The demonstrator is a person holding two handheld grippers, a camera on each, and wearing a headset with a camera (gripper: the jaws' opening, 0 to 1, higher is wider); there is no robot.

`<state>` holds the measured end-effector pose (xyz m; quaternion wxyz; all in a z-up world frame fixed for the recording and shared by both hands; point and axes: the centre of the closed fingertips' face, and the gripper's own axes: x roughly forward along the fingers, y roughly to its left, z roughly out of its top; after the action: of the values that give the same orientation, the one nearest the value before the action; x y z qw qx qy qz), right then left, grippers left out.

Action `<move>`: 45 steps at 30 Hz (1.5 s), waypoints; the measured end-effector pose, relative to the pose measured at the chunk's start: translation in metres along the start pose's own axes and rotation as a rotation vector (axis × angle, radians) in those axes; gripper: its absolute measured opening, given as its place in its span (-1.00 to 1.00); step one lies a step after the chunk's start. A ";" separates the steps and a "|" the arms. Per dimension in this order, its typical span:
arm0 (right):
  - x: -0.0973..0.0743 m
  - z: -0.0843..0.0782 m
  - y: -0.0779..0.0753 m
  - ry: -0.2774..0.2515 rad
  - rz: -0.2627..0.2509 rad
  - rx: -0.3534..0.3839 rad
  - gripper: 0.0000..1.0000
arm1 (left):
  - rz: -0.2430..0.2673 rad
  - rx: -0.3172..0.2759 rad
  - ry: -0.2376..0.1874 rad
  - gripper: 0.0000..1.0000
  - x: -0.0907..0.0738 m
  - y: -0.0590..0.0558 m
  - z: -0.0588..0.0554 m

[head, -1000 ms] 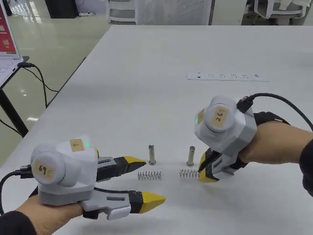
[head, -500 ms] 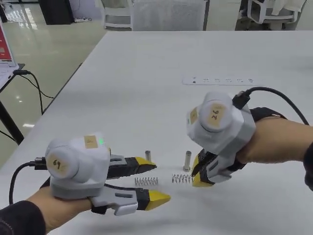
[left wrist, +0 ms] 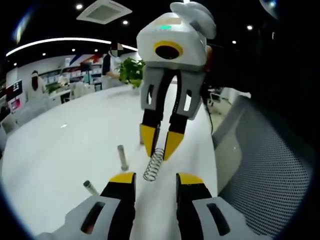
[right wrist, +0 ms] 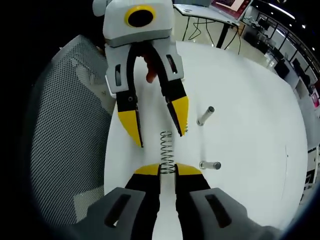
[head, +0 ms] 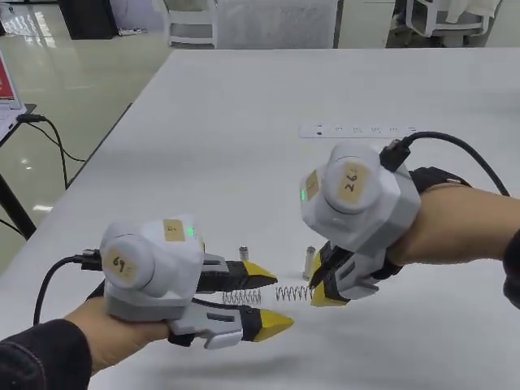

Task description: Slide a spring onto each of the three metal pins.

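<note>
Since a second ago the left gripper (left wrist: 156,178) has closed most of the gap to the right gripper (right wrist: 167,170). The two now face each other almost tip to tip, and the left jaws have come forward over the place where the loose spring (head: 241,297) lies.

The right jaws are clenched on one end of the held spring (right wrist: 166,150). The left jaws stand released, gripping nothing. The held spring's long axis runs roughly along the line between the two grippers, and its free end points at the open left jaws, just short of them.

The loose spring lies flat on the surface (head: 244,122), beside the left gripper's farther jaw in the head view; I cannot tell whether they touch. Two pins stand upright beyond the springs: the nearer pin (head: 309,258) just beside the right jaws, the other pin (head: 244,253) just past the left tips.

The held spring therefore lies crosswise to the pins, and the right gripper is the closer one. As I judge it, the spring must be tipped upright over the nearer pin, or steadied first by the left jaws, before it can slide on.
</note>
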<state>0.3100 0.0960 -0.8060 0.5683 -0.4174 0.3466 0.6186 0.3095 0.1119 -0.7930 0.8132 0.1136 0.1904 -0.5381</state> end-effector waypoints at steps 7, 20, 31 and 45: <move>0.000 0.004 0.005 0.004 0.012 -0.025 -0.85 | -0.014 0.028 -0.003 -0.69 0.002 -0.004 0.001; 0.002 0.004 0.009 0.006 0.027 -0.048 -0.85 | -0.019 0.054 0.015 -0.92 0.002 -0.006 -0.002; 0.002 0.004 0.008 -0.003 0.028 -0.047 -0.83 | -0.033 0.043 0.016 -0.95 0.002 -0.009 -0.003; 0.007 -0.003 0.009 -0.007 0.044 -0.010 -0.78 | -0.040 0.042 -0.015 -0.95 0.000 -0.011 0.006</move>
<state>0.3012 0.0955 -0.8141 0.5539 -0.4104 0.3506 0.6339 0.3008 0.1053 -0.7868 0.8011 0.1226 0.1752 -0.5590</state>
